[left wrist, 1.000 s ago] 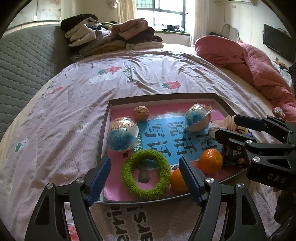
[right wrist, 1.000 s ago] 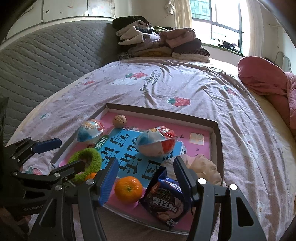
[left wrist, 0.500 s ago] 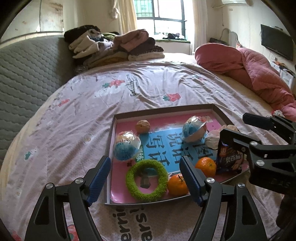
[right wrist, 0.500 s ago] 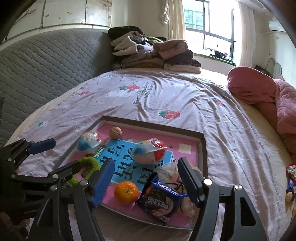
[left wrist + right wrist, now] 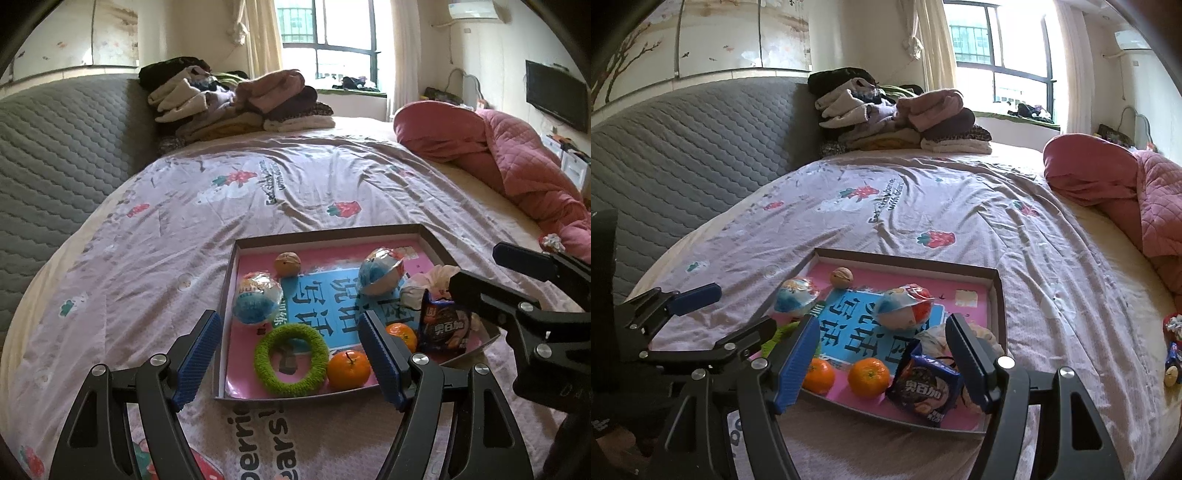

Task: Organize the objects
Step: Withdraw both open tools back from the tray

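On the bed: your shallow box tray (image 5: 229,291) lies flat on the pink printed sheet (image 5: 155,236), and everything you are sorting sits inside it.
Left gripper (image 5: 291,354): your jaws stand wide apart with nothing between the pads; they hang over the tray's near left corner, touching nothing.
Right gripper (image 5: 882,362): your jaws have just been opening and now stand wide, gripping nothing; the snack packet (image 5: 925,387) shows between them but lies in the tray, clear of both pads.
Green ring (image 5: 291,358): flat at the near left of the tray, just beside the nearer orange (image 5: 349,369).
Second orange (image 5: 868,376): near edge, between the other orange and the snack packet.
Wrapped balls: one (image 5: 256,297) at the left wall, one (image 5: 380,275) toward the far right, well apart.
Walnut (image 5: 287,264): close to the far wall, between the two balls.
Crumpled white bag (image 5: 936,341): near right corner, behind the snack packet and touching it.
Far end of the bed: a pile of folded clothes (image 5: 236,103) against the grey headboard (image 5: 55,155).
Far right: a bundled pink quilt (image 5: 491,155).
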Demonstrator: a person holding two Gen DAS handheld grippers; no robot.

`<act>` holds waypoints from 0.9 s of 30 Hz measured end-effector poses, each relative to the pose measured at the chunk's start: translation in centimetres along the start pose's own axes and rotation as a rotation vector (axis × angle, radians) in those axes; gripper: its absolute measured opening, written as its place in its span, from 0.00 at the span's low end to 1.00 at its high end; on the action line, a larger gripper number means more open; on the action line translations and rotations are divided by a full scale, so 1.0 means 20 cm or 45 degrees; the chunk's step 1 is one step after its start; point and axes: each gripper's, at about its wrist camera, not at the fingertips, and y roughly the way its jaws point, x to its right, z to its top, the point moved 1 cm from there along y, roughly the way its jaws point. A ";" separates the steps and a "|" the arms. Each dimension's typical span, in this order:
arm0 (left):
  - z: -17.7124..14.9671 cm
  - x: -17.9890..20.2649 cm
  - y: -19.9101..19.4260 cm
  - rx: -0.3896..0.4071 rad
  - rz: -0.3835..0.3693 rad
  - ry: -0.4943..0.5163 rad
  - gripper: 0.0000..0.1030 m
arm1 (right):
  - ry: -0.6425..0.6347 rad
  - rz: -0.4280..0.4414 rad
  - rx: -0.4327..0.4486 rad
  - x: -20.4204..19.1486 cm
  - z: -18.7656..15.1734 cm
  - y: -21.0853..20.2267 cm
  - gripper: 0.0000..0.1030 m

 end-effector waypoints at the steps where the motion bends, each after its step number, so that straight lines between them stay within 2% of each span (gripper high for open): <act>1: 0.00 0.00 -0.01 0.006 -0.004 -0.007 0.75 | 0.005 -0.003 0.006 0.00 0.00 -0.01 0.68; 9: -0.01 -0.02 -0.11 0.039 -0.015 -0.065 0.75 | 0.038 -0.041 0.072 0.02 -0.01 -0.12 0.68; 17: -0.04 0.01 -0.25 0.098 0.010 -0.040 0.75 | 0.048 -0.053 0.122 0.01 -0.04 -0.23 0.68; 27: -0.18 0.02 -0.28 0.055 0.001 -0.057 0.75 | 0.023 -0.080 0.112 -0.03 -0.15 -0.28 0.68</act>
